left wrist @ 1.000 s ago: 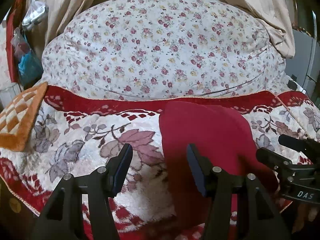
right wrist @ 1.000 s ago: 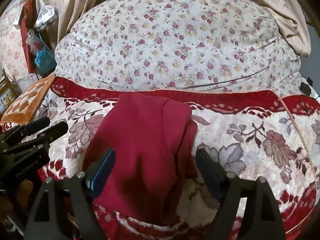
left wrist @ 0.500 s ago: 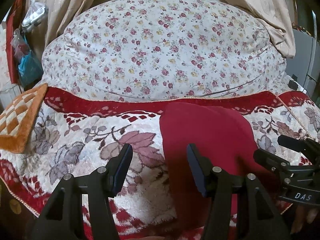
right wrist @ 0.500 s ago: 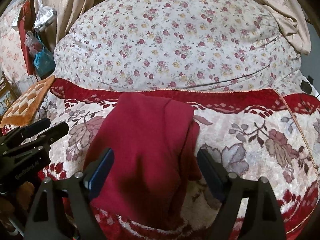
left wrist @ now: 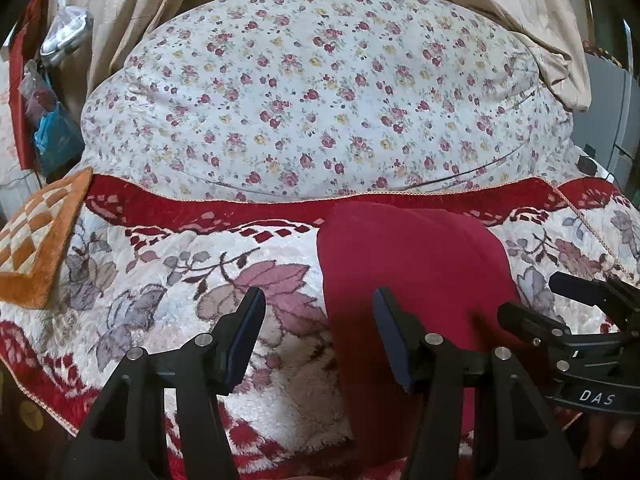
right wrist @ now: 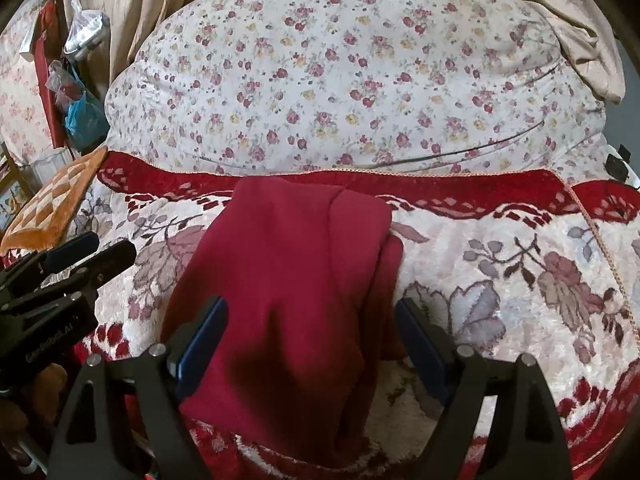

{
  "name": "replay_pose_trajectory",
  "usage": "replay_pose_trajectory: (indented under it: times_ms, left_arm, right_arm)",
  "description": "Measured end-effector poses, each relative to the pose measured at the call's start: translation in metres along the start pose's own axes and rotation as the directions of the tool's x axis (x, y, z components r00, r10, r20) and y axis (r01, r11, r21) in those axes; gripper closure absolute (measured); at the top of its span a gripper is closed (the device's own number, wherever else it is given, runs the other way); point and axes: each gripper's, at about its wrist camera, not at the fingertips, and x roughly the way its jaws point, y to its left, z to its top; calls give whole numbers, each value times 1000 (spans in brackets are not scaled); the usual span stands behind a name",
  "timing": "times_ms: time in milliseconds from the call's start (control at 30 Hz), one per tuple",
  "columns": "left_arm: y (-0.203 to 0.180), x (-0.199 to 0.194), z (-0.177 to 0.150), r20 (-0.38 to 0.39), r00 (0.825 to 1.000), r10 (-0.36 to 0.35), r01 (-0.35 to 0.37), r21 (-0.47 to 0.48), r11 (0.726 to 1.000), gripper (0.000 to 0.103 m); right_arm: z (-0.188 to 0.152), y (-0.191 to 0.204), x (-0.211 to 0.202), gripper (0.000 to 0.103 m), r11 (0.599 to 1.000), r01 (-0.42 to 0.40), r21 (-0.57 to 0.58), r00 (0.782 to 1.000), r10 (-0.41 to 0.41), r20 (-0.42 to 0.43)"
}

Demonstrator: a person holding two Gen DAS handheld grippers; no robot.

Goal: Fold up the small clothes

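A dark red garment (left wrist: 412, 276) lies folded lengthwise on a red-and-cream floral blanket (left wrist: 160, 280); it also shows in the right wrist view (right wrist: 288, 280). My left gripper (left wrist: 318, 312) is open and empty, over the garment's left edge near its front end. My right gripper (right wrist: 310, 320) is open wide and empty, with one finger on each side of the garment's near end. Each gripper shows at the edge of the other's view, the right one (left wrist: 576, 300) and the left one (right wrist: 80, 252).
A big flowered quilt (left wrist: 312, 96) is heaped behind the blanket. An orange checked mat (left wrist: 36, 244) lies at the left. Plastic bags (left wrist: 52, 136) hang at the far left. Beige cloth (left wrist: 532, 20) hangs at the back right.
Both grippers have drawn back slightly toward the near edge and stay open. The garment lies as before.
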Motion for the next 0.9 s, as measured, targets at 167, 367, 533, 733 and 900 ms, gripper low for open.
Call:
replay_pose_trajectory:
  times_ms: [167,367,533,733,900]
  left_arm:
    - [0,1,0,-1,1000,0,0,0,1000,69]
    - [-4,7,-5,-10,1000,5,-5,5,1000,69]
    - [-6,10,-7,-19,1000,2,-2,7,1000,69]
    - [-6,13,-9,-29,1000,2,-2,7,1000,69]
    - [-6,13,-9,-29,1000,4,-4,9,1000,69]
  right_arm:
    - [1,-2,4,15,1000,-1,7,1000,1,-10]
    - [0,-5,9,15,1000,-2,18,1000,2,-20]
    - [-2,-5,13,15,1000,-2,16,999,3,-33]
    - [-2,-8,15,15,1000,-3,27,999,4,-38]
    - [-2,-7,15,15,1000,-3,25,999,4,-39]
